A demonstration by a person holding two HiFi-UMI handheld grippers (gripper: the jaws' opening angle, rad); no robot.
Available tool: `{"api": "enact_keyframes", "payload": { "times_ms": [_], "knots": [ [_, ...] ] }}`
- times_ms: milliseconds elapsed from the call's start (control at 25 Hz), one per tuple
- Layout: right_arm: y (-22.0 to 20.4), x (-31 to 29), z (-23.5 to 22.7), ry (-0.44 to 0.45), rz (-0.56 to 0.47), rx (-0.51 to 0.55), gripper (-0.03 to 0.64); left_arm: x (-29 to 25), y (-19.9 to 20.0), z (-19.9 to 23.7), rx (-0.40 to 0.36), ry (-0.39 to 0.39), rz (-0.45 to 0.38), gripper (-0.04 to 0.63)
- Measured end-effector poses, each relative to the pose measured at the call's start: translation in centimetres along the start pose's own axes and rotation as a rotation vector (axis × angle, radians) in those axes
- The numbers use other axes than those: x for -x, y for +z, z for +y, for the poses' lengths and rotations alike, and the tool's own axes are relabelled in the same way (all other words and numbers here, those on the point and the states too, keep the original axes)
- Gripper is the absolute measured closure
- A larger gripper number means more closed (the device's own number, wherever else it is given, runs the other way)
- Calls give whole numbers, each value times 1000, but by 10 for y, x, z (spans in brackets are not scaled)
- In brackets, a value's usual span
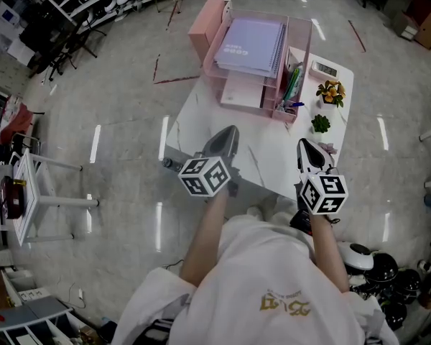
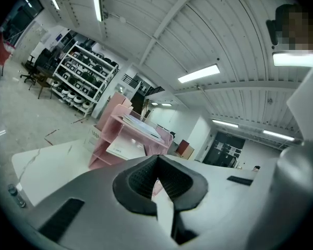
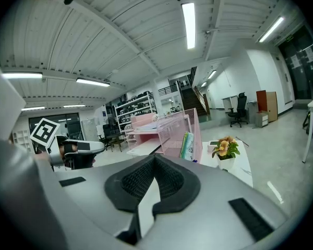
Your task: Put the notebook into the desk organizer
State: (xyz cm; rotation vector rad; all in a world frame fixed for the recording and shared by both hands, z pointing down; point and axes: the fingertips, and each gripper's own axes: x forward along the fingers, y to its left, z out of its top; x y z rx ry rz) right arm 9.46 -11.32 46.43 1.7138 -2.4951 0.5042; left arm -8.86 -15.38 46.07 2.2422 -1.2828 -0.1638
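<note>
Lilac spiral-bound notebook (image 1: 251, 45): flat on top tier
Pink wire-mesh organizer (image 1: 302, 45): boxy, tiered
Left gripper (image 2: 157, 160): clenched, empty
Right gripper (image 3: 155, 160): clenched, empty

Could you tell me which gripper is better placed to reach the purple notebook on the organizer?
Left, probably. The left gripper points roughly at the purple notebook on the pink organizer's top tray; the right gripper faces the pen compartment beside it. Both are shut and empty.
</note>
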Motion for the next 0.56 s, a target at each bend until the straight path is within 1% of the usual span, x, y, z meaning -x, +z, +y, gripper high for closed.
{"api": "enact_keyframes", "payload": {
  "times_ms": [560],
  "knots": [
    [-3, -6, 0, 3, 5, -4, 607, -2, -1, 9, 16, 10, 0, 577]
  ]
}}
